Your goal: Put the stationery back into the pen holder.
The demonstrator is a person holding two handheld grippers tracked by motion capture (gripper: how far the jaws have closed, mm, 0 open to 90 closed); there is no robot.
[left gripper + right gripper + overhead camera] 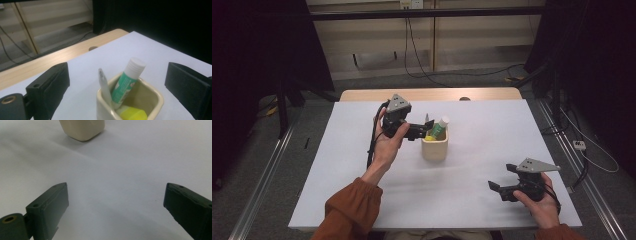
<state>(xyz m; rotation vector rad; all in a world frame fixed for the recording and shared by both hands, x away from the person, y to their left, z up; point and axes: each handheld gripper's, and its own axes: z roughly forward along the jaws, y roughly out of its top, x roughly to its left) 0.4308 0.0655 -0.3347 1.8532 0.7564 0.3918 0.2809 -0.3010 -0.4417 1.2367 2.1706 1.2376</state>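
Note:
A cream square cup (434,146) stands near the middle of the white table (492,135). In it lean a green glue stick with a white cap (440,126) and something yellow (430,137). My left gripper (424,128) hovers just left of the cup's rim and is open. In the left gripper view its jaws (117,72) stand wide apart with the cup (152,96), glue stick (127,80), a grey pen-like stick (105,86) and a yellow cap (133,113) ahead, untouched. My right gripper (503,177) rests open near the front right; between its jaws (116,195) is bare table, the cup (83,128) far off.
A wooden table edge (432,94) runs along the back, with a small round hole (465,98) in it. Cables trail across the grey floor (462,75) behind. Metal rails (267,170) flank both sides. A cable hangs from the left gripper (373,142).

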